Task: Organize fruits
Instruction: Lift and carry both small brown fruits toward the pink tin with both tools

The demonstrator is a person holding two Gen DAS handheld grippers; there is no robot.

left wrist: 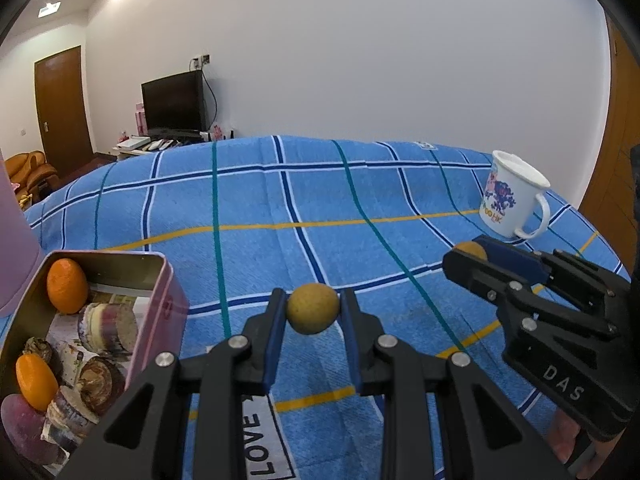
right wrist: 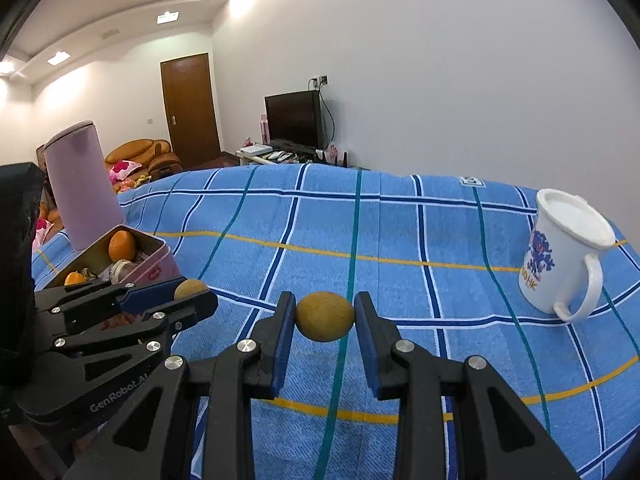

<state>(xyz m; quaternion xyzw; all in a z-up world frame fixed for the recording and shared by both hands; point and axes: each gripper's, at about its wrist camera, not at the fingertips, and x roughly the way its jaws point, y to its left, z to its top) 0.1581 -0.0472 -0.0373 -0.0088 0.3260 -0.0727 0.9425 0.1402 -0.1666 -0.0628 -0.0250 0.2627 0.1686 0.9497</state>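
My left gripper is shut on a small round tan fruit, held above the blue checked cloth. My right gripper is shut on a second tan fruit. In the left wrist view the right gripper shows at the right with its fruit peeking out. In the right wrist view the left gripper sits at the left with its fruit. A pink tin box at the left holds two orange fruits and several wrapped cakes.
A white printed mug stands at the right on the cloth. A tall pink container stands behind the tin. Beyond the table are a TV, a brown door and a sofa.
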